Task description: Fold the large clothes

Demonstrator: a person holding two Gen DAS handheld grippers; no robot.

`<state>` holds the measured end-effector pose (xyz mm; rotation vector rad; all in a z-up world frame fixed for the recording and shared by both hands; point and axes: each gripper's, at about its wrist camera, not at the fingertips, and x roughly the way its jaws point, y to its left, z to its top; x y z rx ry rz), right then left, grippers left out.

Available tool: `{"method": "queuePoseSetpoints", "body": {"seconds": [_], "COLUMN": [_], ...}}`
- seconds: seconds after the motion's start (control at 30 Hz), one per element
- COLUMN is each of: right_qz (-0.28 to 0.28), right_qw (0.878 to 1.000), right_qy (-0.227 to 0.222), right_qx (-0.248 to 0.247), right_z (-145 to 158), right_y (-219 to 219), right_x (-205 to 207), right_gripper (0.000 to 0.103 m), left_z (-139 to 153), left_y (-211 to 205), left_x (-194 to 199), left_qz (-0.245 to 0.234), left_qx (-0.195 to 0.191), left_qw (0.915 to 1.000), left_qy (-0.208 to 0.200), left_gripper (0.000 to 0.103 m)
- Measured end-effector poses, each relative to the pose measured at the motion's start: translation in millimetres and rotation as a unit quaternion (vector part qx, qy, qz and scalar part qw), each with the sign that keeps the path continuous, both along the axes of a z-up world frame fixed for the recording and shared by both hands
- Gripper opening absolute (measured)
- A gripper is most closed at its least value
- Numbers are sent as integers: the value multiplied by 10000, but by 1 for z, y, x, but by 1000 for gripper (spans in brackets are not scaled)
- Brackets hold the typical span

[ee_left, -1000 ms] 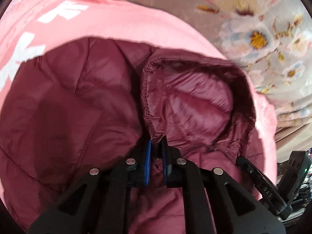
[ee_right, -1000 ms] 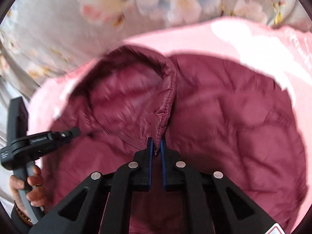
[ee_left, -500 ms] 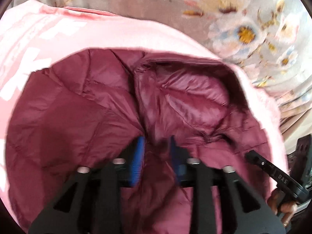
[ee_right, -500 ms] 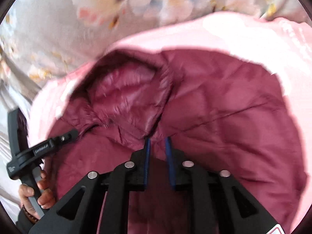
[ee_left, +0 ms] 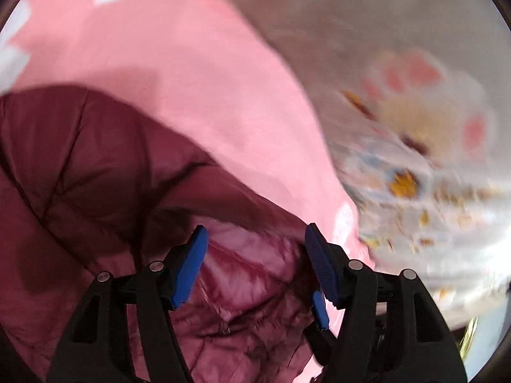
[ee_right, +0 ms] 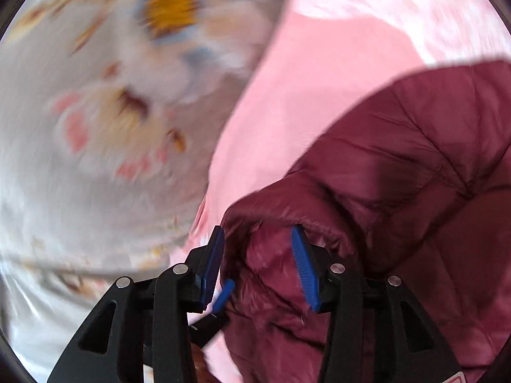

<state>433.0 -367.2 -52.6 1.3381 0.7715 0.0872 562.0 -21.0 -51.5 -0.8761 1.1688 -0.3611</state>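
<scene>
A maroon quilted puffer jacket (ee_left: 80,166) lies on a pink cloth with white print (ee_left: 179,63). In the left wrist view my left gripper (ee_left: 255,245) is open, its blue pads spread over the shiny hood part of the jacket, holding nothing. In the right wrist view the jacket (ee_right: 399,159) fills the lower right, and my right gripper (ee_right: 257,242) is open over a rolled maroon edge, also empty. A blue tip of the other gripper (ee_right: 223,293) shows just below the right gripper's left finger. Both views are motion-blurred.
A grey floral bedsheet (ee_left: 415,127) lies beyond the pink cloth on the right of the left wrist view and on the left of the right wrist view (ee_right: 95,127). The pink cloth (ee_right: 303,79) surrounds the jacket.
Both grippers were shut on the jacket's collar seam one second ago, have let go and now stand wide open. Both cameras have swung sideways and lower, close over the hood.
</scene>
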Motion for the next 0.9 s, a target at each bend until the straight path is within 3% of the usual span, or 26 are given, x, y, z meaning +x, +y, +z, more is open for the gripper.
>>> {"method": "queuePoseSetpoints", "body": {"seconds": [0.03, 0.1, 0.17, 0.2, 0.27, 0.37, 0.47, 0.53, 0.73, 0.9], "right_qz": [-94, -80, 275, 406, 737, 1162, 1358, 1411, 1381, 1304], "right_qw": [9999, 9983, 9884, 9807, 9566, 9053, 8669, 8556, 8405, 8322], "right_qy": [105, 339, 463, 486, 494, 490, 525, 539, 411, 334], "right_qx": [-15, -470, -1422, -1849, -2777, -4056, -4767, -4952, -5222, -5378], "right_z": [-4, -2, 9, 14, 24, 30, 23, 16, 0, -7], "right_y": [-3, -7, 0, 4, 20, 48, 66, 71, 71, 80], "right_x": [1, 5, 10, 10, 11, 9, 9, 11, 2, 9], "right_gripper": [43, 20, 12, 11, 10, 8, 8, 8, 6, 6], "left_z": [-3, -4, -2, -2, -3, -7, -11, -12, -21, -24], "left_y": [1, -2, -14, -18, -26, -35, -44, -49, -62, -75], "left_x": [1, 4, 3, 1, -4, -13, -21, -25, -39, -41], "left_qz": [71, -78, -545, -672, -906, -1159, -1279, -1323, -1304, -1219], "left_qx": [115, 691, 1389, 1616, 1989, 2447, 2784, 2996, 3599, 3821], "left_qw": [9999, 9976, 9884, 9838, 9741, 9586, 9445, 9348, 9010, 8877], "left_qy": [40, -44, -279, -375, -573, -883, -1187, -1373, -2041, -2262], "left_gripper": [59, 48, 34, 33, 32, 31, 30, 31, 32, 32]}}
